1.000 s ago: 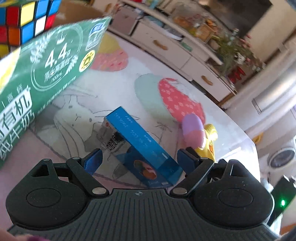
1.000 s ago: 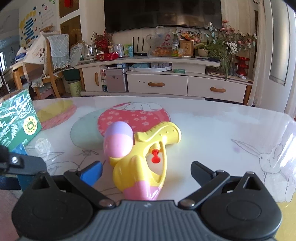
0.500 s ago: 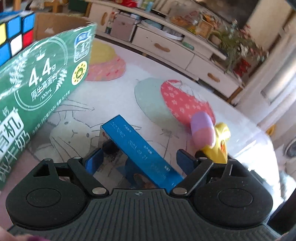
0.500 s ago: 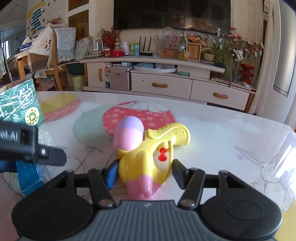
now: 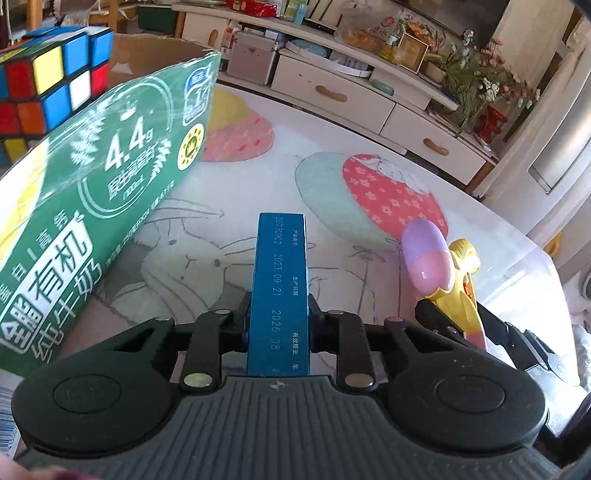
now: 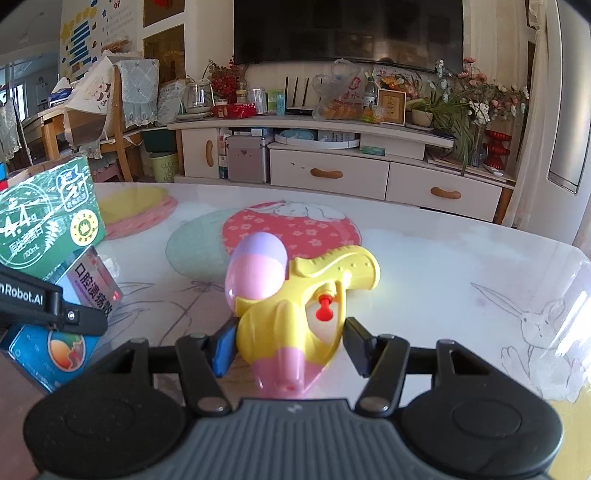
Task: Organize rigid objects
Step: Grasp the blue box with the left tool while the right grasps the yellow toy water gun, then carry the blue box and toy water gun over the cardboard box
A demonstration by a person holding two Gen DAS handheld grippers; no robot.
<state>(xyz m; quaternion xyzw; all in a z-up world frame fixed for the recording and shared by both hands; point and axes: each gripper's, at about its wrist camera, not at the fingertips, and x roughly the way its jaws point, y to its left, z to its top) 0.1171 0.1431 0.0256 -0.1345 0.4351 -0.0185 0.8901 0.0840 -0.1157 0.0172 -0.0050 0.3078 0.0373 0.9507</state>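
Behind the glossy table [image 6: 424, 258], printed with pastel eggs and line-drawn rabbits, a cream drawer cabinet [image 6: 332, 170] runs under a dark television [image 6: 347, 33], cluttered with jars, a framed picture and potted flowers.

The left tool [image 5: 277, 325] is clamped on a slim blue cardboard box [image 5: 279, 288], its narrow top face with white printed dates pointing straight ahead between the fingers. Half a second ago that box lay slantwise inside wider jaws; now it is squared up and pinched. To the tool's left stands a large green milk carton [image 5: 110, 177] with an open cardboard top, a colourful puzzle cube [image 5: 48, 85] sitting in it.

The right tool [image 6: 288, 343] grips a smooth plastic water pistol [image 6: 295, 317] by its yellow body, the pink-and-lilac egg-shaped tank rising just ahead and the red trigger showing; its hold looks as it did half a second ago, but a second ago the jaws stood wide around the toy. The left tool's black finger crosses the lower left of the right wrist view.
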